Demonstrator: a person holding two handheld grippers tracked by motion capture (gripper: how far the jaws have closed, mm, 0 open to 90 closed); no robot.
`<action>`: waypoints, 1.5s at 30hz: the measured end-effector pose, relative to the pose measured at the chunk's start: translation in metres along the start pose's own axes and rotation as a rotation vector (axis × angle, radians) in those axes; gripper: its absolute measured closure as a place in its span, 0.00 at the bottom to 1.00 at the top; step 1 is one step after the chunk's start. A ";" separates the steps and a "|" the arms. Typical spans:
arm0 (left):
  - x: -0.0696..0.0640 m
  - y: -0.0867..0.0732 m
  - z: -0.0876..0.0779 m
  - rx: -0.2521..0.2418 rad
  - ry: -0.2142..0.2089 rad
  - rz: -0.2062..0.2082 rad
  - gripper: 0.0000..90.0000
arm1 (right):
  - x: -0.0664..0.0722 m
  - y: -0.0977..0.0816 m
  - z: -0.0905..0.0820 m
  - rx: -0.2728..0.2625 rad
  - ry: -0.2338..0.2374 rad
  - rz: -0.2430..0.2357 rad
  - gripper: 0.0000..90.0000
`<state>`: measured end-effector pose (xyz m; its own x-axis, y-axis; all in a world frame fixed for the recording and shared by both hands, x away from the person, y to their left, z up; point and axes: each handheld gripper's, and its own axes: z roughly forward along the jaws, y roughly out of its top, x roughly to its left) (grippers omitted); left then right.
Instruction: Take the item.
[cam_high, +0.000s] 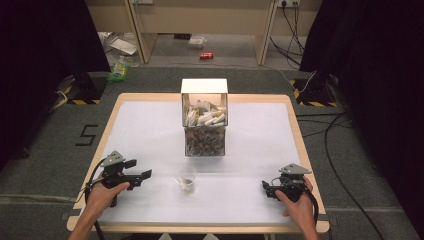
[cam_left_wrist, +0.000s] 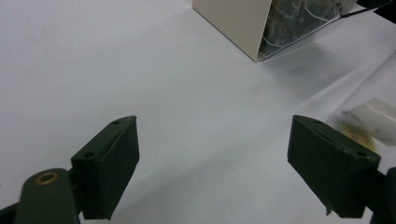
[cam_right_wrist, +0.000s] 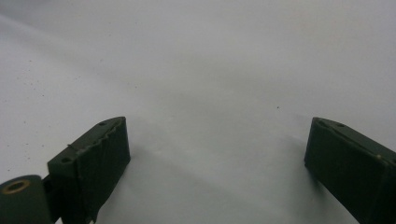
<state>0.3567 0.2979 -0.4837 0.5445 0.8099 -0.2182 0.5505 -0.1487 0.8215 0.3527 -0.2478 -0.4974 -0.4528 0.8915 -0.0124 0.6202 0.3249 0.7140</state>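
Observation:
A white box (cam_high: 204, 86) with a clear front stands at the table's middle, holding pale sachets (cam_high: 206, 118) above and darker packets below. In front of it a small clear cup (cam_high: 186, 179) holds something pale. My left gripper (cam_high: 141, 168) rests on the table left of the cup, open and empty, its jaws pointing right. In the left gripper view (cam_left_wrist: 215, 126) the box's side (cam_left_wrist: 236, 23) lies ahead and the cup (cam_left_wrist: 369, 122) sits past the right jaw. My right gripper (cam_high: 265, 189) lies near the front right, open, jaws pointing left. The right gripper view (cam_right_wrist: 219, 126) has bare white table between the jaws.
The white tabletop (cam_high: 150, 130) has a wooden rim (cam_high: 300, 145). Black curtains hang at both sides, and cables (cam_high: 332, 150) run over the floor at the right. A red can (cam_high: 206, 56) and some litter lie on the floor beyond the table.

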 end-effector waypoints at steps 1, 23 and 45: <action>0.000 -0.001 -0.001 0.003 0.000 0.002 0.18 | 0.000 0.000 0.000 0.000 0.000 0.000 0.08; -0.013 -0.033 -0.012 0.043 0.018 0.030 0.18 | 0.000 0.000 0.000 0.000 0.000 -0.001 0.08; -0.029 -0.056 -0.027 0.063 0.075 0.095 0.18 | 0.000 0.000 0.000 -0.001 -0.002 -0.003 0.08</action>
<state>0.2928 0.2981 -0.5095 0.5487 0.8301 -0.0994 0.5384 -0.2599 0.8016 0.3526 -0.2476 -0.4974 -0.4535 0.8911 -0.0155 0.6181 0.3269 0.7149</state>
